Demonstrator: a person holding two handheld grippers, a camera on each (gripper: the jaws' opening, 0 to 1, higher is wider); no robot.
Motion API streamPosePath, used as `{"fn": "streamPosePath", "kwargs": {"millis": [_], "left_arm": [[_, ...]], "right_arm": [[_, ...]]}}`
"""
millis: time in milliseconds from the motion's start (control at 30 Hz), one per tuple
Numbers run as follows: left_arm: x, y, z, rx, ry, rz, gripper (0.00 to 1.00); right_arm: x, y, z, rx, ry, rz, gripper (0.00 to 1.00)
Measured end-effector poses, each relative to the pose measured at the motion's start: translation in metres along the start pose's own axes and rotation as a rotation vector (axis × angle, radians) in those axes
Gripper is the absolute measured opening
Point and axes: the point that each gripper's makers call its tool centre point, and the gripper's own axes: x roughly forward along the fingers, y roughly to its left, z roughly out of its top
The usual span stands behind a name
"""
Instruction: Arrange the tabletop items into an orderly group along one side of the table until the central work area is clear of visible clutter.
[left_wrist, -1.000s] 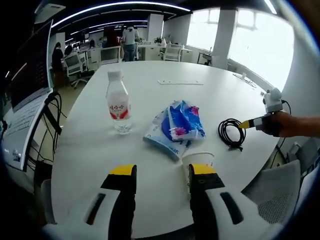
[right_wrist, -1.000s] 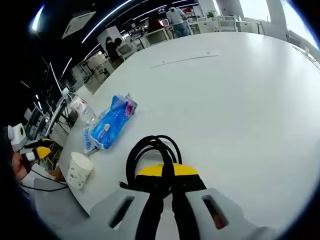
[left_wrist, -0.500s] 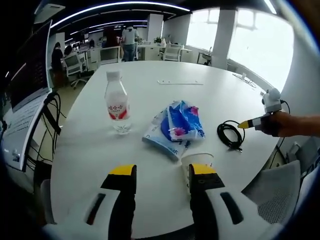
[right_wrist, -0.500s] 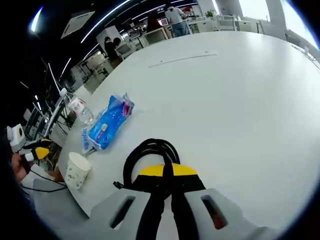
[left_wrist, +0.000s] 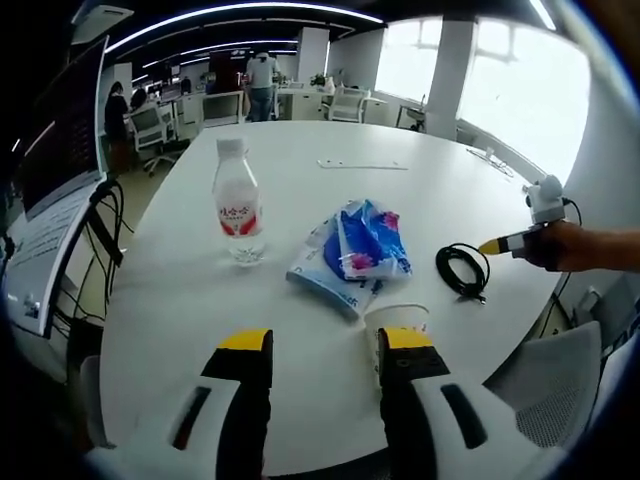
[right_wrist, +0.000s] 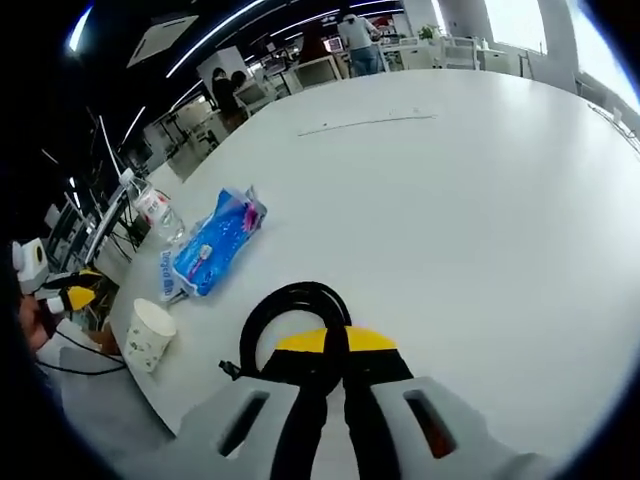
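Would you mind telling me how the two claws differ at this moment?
The left claw is open and empty, poised near the paper cup; the right claw is shut on the black cable. Both have yellow-tipped jaws and sit over the white table.

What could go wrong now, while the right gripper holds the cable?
The right gripper pinches only one strand of the coiled black cable, so the loops may uncoil or slip out. The left gripper hangs open beside the white paper cup and might tip it.
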Motion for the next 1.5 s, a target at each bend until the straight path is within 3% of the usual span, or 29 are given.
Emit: {"fn": "streamPosePath", "kwargs": {"millis": [333,967,1200,1500], "left_arm": [[0.000,0.002,-0.001,-0.006,-0.002,0.001,0.42],[-0.001,0.010,-0.004,-0.025,-0.004,0.014,0.42],[0.000,0.013,-0.004,-0.030,-0.004,0.018,0.42],[0.002,0.015,-0.002,-0.034,-0.005,0.020,0.42]], "right_arm": [[0.000,0.003,0.009,-0.013,-0.011,0.004,0.01],[0.019,0.029,0.044,-0.079,-0.019,0.059,0.03],[0.029,0.041,0.060,-0.107,-0.021,0.084,0.03],[0.046,0.065,0.083,-0.184,-0.009,0.148,0.11]]}}
